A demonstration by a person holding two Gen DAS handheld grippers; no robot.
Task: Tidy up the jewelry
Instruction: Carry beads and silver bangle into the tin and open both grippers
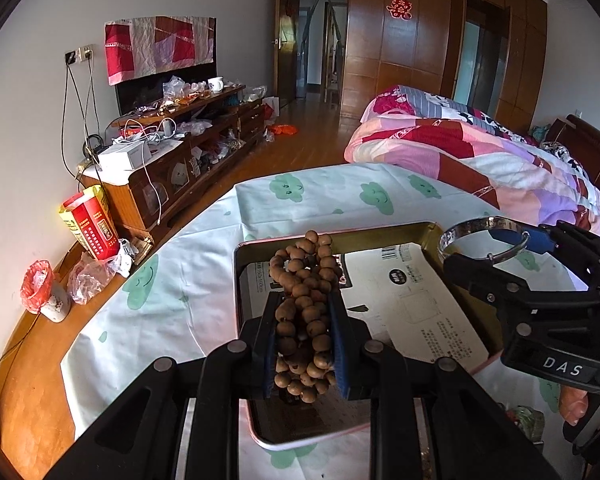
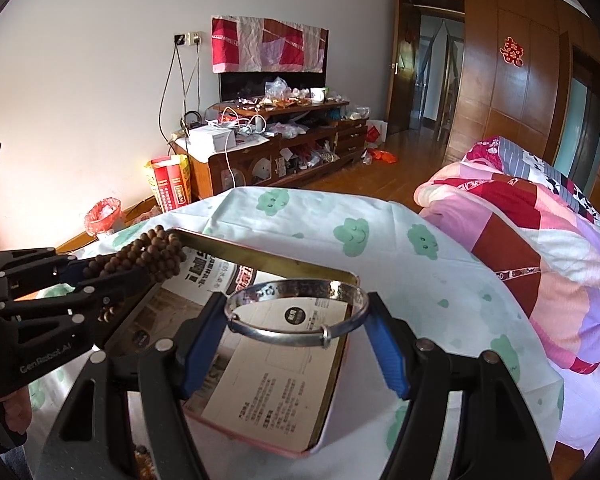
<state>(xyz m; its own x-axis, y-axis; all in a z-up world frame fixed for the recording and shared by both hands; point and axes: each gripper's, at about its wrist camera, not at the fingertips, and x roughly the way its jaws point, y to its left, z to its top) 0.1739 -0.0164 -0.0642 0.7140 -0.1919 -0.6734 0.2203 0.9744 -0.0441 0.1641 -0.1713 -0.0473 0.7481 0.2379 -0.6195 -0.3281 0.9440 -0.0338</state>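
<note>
My left gripper point(image 1: 303, 312) is shut on a bunch of brown wooden bead strands point(image 1: 306, 304), held above a shallow gold tin tray point(image 1: 380, 236) with a printed paper lining. In the right wrist view the beads point(image 2: 156, 256) show at the left over the tray's far corner. My right gripper point(image 2: 296, 308) is shut on a silver bangle point(image 2: 296, 334), holding it flat above the tray point(image 2: 276, 260). The bangle point(image 1: 484, 226) also shows in the left wrist view, by the tray's right edge, held by the right gripper point(image 1: 518, 240).
The tray lies on a table with a white cloth printed with green clouds point(image 1: 332, 192). A bed with a pink patchwork quilt point(image 1: 480, 148) stands right. A cluttered wooden TV cabinet point(image 1: 188, 128), a red bag point(image 1: 90, 224) and a bin point(image 1: 40, 292) stand along the left wall.
</note>
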